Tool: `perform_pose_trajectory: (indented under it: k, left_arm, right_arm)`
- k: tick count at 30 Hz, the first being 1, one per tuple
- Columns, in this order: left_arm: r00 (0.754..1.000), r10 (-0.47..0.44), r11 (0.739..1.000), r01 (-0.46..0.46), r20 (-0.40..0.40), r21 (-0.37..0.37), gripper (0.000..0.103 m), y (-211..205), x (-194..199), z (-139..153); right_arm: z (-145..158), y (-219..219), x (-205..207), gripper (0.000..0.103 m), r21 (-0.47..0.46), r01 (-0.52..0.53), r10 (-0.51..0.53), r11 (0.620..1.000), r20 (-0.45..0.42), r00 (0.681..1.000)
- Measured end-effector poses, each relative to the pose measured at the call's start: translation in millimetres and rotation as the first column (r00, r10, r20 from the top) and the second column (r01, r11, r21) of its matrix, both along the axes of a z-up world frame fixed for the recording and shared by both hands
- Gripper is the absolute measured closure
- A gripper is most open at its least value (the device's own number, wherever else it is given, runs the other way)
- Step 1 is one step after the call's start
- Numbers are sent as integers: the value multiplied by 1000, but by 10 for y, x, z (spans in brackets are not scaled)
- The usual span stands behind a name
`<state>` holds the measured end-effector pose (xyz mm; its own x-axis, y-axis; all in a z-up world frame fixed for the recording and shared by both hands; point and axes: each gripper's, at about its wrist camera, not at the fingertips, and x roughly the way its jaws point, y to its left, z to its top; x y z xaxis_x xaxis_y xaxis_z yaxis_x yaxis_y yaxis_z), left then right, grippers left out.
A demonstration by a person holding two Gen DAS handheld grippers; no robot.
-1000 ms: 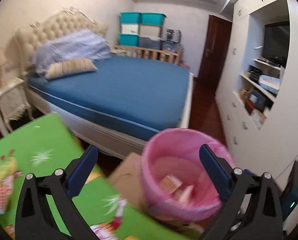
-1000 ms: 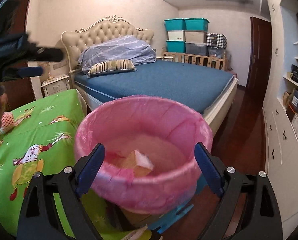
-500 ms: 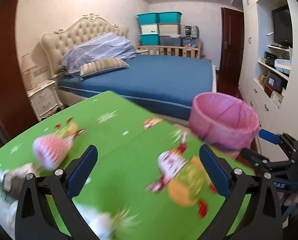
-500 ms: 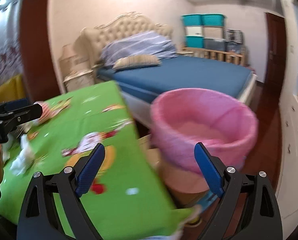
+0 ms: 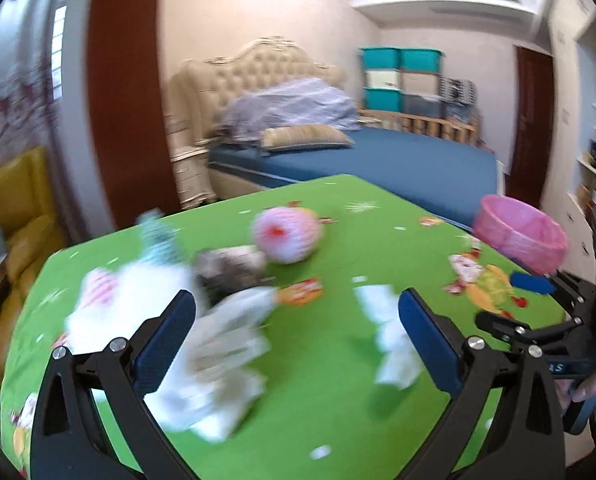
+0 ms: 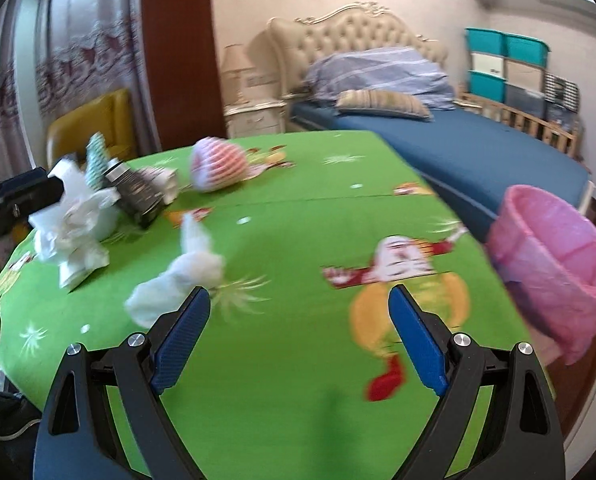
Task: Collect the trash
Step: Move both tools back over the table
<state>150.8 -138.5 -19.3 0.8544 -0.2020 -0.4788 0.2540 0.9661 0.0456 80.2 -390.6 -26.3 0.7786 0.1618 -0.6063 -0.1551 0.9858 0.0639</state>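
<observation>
Litter lies on a green cartoon-print table (image 5: 338, 380) (image 6: 298, 360): a heap of crumpled white tissue (image 5: 218, 360) (image 6: 70, 236), a separate white tissue wad (image 5: 390, 328) (image 6: 182, 280), a dark crushed wrapper (image 5: 226, 268) (image 6: 138, 192) and a pink-and-white foam fruit net (image 5: 286, 236) (image 6: 218, 164). The pink-lined bin (image 5: 518, 236) (image 6: 554, 264) stands beside the table's right edge. My left gripper (image 5: 298, 320) hovers open over the tissue heap, holding nothing. Over the table's near middle my right gripper (image 6: 298, 312) is open, the wad just left of its left finger.
A blue bed (image 5: 378, 160) (image 6: 458, 140) with a cream headboard stands behind the table, with a nightstand (image 6: 254, 120) next to it. A yellow chair (image 5: 14, 216) (image 6: 94, 124) sits at the left by curtains. Stacked storage boxes (image 5: 402, 76) line the far wall.
Both views have swung left from the pink bin to the table. The litter now fills the left wrist view, and the bin has slid to the right edge of both views.
</observation>
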Motion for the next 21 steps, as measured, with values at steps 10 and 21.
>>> perform_pose_trajectory:
  k: [10,21]
  left_arm:
    - [975,220,974,-221,-31,-44,5,930,-182,-184]
    - [982,182,982,-184,-52,-37,5,989,-212,-305]
  right_arm:
    - [-188,509,97,18,18,-92,93,996,-73,993]
    - [-242,840,373,18,-48,-113,105,992,-150,983]
